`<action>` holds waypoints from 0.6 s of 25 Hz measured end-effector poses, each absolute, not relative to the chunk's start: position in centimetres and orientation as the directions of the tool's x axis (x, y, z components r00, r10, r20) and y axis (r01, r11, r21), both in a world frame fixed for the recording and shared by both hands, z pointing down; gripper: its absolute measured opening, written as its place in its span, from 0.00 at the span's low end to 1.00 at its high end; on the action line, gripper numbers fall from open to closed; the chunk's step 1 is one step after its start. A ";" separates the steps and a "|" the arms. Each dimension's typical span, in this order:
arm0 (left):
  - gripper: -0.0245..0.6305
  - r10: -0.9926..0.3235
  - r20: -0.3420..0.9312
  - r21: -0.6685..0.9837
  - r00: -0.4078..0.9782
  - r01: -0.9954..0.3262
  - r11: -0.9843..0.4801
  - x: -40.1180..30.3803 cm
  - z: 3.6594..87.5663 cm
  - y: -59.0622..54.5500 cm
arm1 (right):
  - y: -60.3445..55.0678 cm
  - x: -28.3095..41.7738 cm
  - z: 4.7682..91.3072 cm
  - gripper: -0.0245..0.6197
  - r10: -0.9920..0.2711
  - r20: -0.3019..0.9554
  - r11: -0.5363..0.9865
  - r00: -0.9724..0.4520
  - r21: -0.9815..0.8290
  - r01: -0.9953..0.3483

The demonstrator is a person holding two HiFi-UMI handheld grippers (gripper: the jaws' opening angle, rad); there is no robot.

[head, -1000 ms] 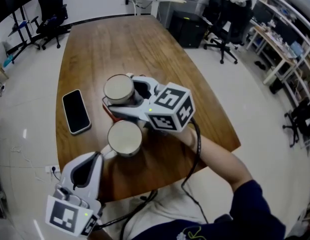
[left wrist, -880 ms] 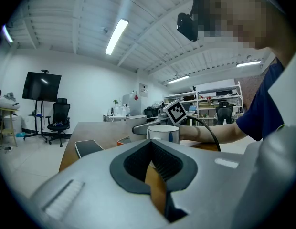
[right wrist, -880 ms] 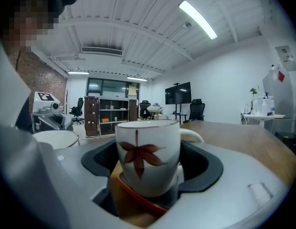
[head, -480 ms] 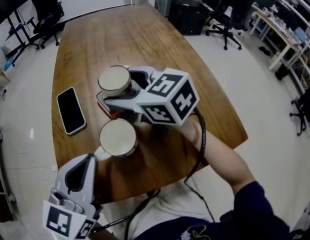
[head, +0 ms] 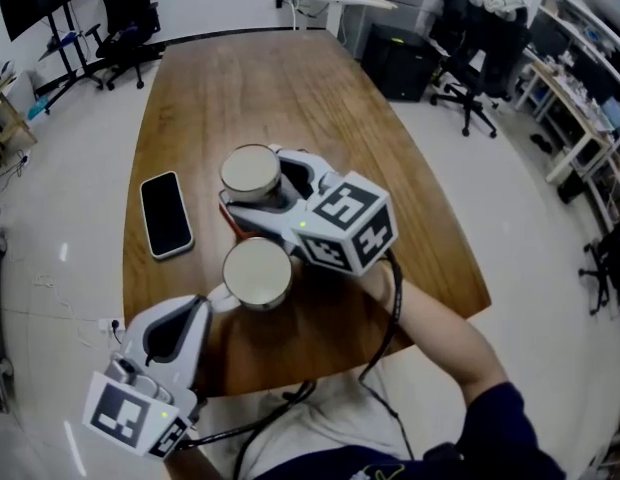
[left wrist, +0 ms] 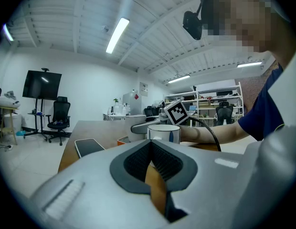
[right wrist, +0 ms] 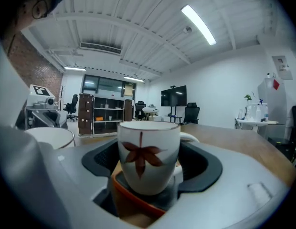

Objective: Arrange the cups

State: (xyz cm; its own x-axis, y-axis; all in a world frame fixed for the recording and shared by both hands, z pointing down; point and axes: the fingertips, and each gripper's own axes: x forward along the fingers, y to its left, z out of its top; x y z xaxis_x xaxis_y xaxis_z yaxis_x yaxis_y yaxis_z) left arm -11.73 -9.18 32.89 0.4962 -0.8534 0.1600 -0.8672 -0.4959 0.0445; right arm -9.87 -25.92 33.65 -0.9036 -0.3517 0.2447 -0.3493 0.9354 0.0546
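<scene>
A white cup with a red leaf (right wrist: 149,159) stands on an orange coaster (right wrist: 133,202) on the wooden table (head: 250,78). My right gripper (head: 248,180) reaches in from the right, and its wide-set jaws hug this cup's sides (head: 252,171). A second white cup (head: 257,274) stands just in front of it, handle turned toward the near left. My left gripper (head: 202,305) lies at the table's near edge. Its tips (left wrist: 150,144) are closed together right at that handle, with nothing seen between the pads. The second cup (left wrist: 163,133) shows just beyond them.
A black phone (head: 166,214) lies flat to the left of the cups. The table's near edge runs under my left gripper. Office chairs (head: 470,43) and desks stand on the floor beyond the far end and to the right.
Only the head view shifts a little. Both grippers and both cups keep their places relative to each other.
</scene>
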 end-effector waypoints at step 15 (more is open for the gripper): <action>0.04 -0.860 0.156 0.050 0.485 -0.874 -0.484 -12.1 32.9 -9.2 | -26.8 -9.5 33.8 0.65 -0.371 0.260 0.928 -0.892 0.138 -0.346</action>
State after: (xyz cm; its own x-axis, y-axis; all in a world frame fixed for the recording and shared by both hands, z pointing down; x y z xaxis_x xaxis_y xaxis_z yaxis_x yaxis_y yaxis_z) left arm -12.06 -9.25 32.87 0.4853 -0.8603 0.1558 -0.8738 -0.4838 0.0502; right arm -9.46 -26.78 33.82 -0.8916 -0.3706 0.2602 -0.3456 0.9282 0.1378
